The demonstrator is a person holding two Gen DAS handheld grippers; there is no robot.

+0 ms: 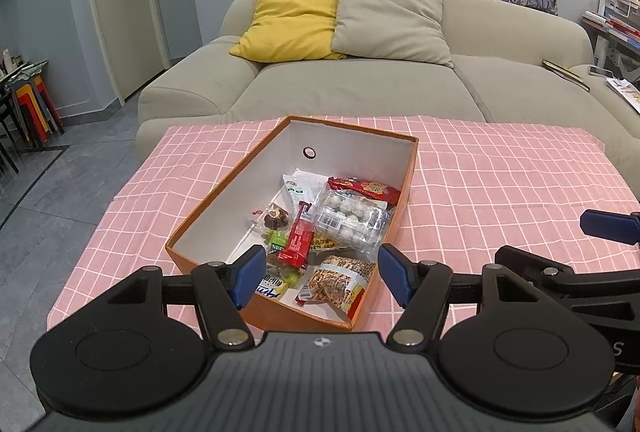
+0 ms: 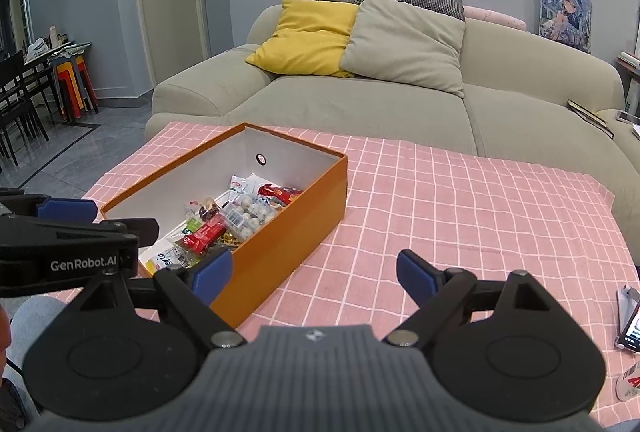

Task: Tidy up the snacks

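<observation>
An orange box (image 1: 224, 196) (image 2: 304, 216) with a white inside stands on the pink checked tablecloth (image 1: 500, 184) (image 2: 460, 216). Several snack packets lie in its near half: a red bar (image 1: 297, 242) (image 2: 202, 235), a clear tray of white balls (image 1: 350, 218) (image 2: 248, 212), a red bag (image 1: 366, 189) (image 2: 280, 194) and a bag of nuts (image 1: 340, 282). My left gripper (image 1: 322, 278) hangs open over the box's near end, nothing between its blue pads. My right gripper (image 2: 316, 274) is open over the cloth, beside the box's right corner, and holds nothing.
A beige sofa (image 1: 360, 88) (image 2: 360, 104) with yellow (image 1: 292, 22) and grey (image 1: 394, 18) cushions stands right behind the table. A phone (image 2: 630, 320) lies at the table's right edge. Stacked stools (image 1: 34, 104) and dark chairs (image 2: 16, 100) stand far left on the tiled floor.
</observation>
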